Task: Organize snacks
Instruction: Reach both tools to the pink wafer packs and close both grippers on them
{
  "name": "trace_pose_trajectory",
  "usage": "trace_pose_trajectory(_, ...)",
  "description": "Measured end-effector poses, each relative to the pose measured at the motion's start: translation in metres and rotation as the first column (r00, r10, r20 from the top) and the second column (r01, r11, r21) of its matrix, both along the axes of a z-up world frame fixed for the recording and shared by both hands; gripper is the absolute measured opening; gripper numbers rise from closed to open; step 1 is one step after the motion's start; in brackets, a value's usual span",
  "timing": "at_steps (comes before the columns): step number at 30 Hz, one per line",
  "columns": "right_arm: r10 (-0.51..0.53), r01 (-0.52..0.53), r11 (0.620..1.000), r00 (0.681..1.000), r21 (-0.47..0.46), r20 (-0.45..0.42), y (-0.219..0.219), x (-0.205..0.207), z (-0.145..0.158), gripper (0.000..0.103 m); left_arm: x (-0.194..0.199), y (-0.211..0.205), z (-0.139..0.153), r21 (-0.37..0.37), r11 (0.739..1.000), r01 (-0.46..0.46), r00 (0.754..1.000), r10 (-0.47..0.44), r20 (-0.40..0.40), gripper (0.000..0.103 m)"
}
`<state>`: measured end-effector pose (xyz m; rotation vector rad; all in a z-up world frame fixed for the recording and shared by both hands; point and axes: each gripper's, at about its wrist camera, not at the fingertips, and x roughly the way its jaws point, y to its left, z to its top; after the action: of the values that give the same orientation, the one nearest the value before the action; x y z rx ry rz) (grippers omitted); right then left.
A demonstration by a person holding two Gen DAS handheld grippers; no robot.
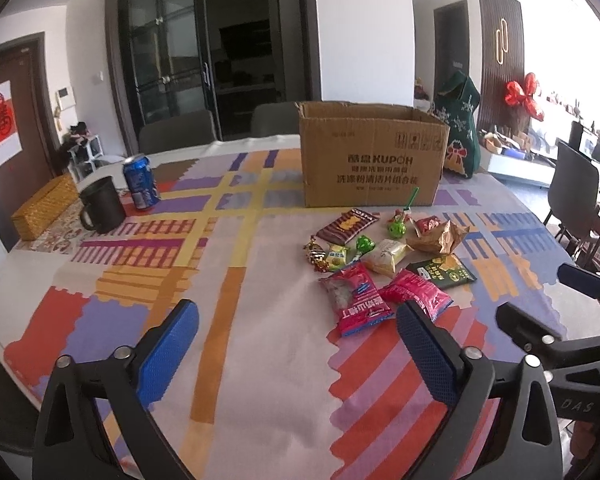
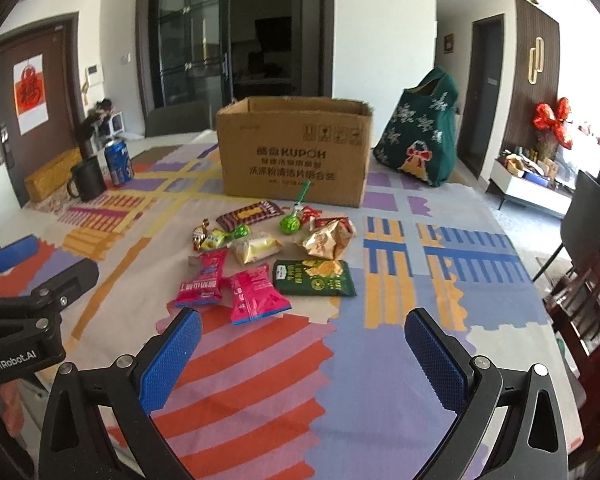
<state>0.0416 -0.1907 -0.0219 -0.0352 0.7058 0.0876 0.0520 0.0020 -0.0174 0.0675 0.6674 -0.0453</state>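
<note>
Left gripper jaws wide apart, empty, above bench; right gripper likewise spread, nothing between. Both angled down toward loose heap of snacks, likely choosing first pick. Two pink foil snack packets nearest, 12 o'clock. Dark green chip bag at 1 o'clock. Open brown cardboard box beyond heap, probable destination.

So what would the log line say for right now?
left gripper: open, empty | right gripper: open, empty | snacks: loose on table, before cardboard box | nothing packed visibly
</note>
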Motion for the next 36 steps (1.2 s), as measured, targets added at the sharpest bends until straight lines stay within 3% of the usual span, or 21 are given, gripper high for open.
trace_pose_trajectory(6,0.052,-0.051,0.999,0.997,0.012,-0.057,0.007,0.031,-0.018,0.102,0.038,-0.002,-0.017,-0.038,0.997,0.072,0.994,-0.075,-0.080,0.089)
trace_pose_trajectory(13,0.089,-0.088,0.996,0.989,0.017,-0.117,0.016,0.059,-0.039,0.092,0.074,-0.009,-0.037,-0.106,0.985,0.133,0.973,-0.150,-0.174,0.080)
trace_pose_trajectory(23,0.136,-0.130,0.991,0.971,0.044,-0.195,0.020,0.084,-0.065,0.078,0.107,-0.027,-0.057,-0.146,0.986,0.080,0.942,-0.122,-0.314,0.070)
trace_pose_trajectory(36,0.168,-0.163,0.986,0.968,0.042,-0.184,0.028,0.093,-0.070,0.073,0.132,-0.037,-0.083,-0.125,0.992,0.010,0.916,-0.059,-0.398,0.062)
